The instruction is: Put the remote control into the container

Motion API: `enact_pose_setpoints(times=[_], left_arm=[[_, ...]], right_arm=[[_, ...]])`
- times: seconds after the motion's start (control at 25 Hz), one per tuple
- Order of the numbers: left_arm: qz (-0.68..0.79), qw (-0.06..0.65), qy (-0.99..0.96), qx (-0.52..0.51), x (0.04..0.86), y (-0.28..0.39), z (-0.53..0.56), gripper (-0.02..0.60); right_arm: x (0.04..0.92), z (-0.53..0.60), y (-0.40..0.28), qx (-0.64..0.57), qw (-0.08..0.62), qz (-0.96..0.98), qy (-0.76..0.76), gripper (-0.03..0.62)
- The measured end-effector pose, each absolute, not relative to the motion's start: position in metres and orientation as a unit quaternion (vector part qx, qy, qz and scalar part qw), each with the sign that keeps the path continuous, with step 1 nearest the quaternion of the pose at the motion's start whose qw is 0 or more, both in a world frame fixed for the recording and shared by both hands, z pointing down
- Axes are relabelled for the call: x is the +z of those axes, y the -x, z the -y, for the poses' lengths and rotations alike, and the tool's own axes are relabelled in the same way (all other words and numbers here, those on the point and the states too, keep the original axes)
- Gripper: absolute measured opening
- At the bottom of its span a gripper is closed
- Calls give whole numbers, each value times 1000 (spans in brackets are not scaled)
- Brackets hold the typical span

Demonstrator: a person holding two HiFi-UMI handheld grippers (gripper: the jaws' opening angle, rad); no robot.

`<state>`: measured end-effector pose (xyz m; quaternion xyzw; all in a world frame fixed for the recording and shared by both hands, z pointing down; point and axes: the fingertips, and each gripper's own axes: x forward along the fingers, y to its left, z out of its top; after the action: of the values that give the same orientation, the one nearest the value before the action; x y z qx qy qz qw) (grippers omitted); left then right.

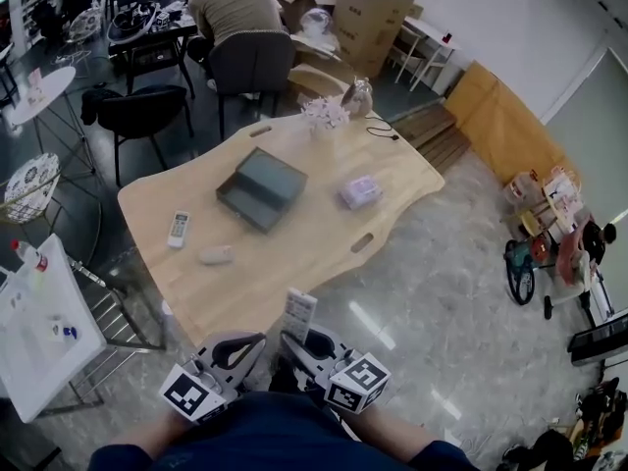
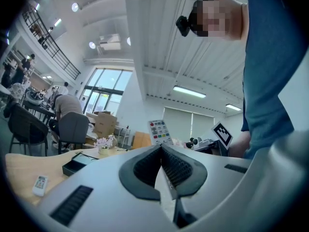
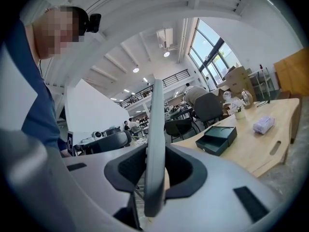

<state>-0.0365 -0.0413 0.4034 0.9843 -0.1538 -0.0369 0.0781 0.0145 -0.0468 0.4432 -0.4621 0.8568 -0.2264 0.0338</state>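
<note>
Right gripper (image 1: 297, 341): low centre, just short of the table's near edge. Jaws stood part-way open and were clamped on the remote, one pad on each flat face.
Remote (image 1: 299, 314): stood upright out of the right gripper, edge-on in the right gripper view, button face toward the left gripper. It was off the table and well short of the container.
Left gripper (image 1: 247, 345): just left of the right one, close beside it. Jaws were fully together with nothing between them.
Table (image 1: 324, 238): light wood, ran from the grippers toward the far side.
Container (image 1: 260, 189): dark box, mid-table, far of both grippers.
Second remote (image 1: 178, 229): white, lay flat left of the container, near the table's left edge.
Grey item (image 1: 216, 255): small, nearer than the container, right of the second remote. Could not tell what it was.
Pack (image 1: 360, 191): pale, right of the container, apart from it.
Flowers (image 1: 324, 114): far end of the table.
Person (image 1: 235, 3): beyond the table, bent over behind a chair.
</note>
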Motion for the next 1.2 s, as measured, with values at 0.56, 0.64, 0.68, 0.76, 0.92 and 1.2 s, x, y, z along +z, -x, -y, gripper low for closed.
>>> enact_pose_setpoints(times=[0.56, 0.64, 0.68, 0.76, 0.92, 1.2], left_arm=[[259, 63, -963, -28, 401, -22, 103, 31], [265, 58, -962, -28, 402, -28, 106, 31], [271, 58, -961, -23, 404, -29, 108, 31], [280, 63, -958, -15, 407, -30, 112, 31], [289, 73, -954, 0, 408, -31, 117, 31], [316, 74, -946, 8, 413, -16, 129, 31]], right_arm=[[453, 122, -74, -243, 30, -893, 377, 109], [453, 132, -79, -241, 28, -897, 370, 109], [454, 137, -81, -241, 27, -898, 366, 109], [457, 148, -84, -245, 24, -900, 359, 109], [466, 172, -89, -256, 19, -900, 353, 109], [494, 218, -101, -270, -7, -895, 354, 109]])
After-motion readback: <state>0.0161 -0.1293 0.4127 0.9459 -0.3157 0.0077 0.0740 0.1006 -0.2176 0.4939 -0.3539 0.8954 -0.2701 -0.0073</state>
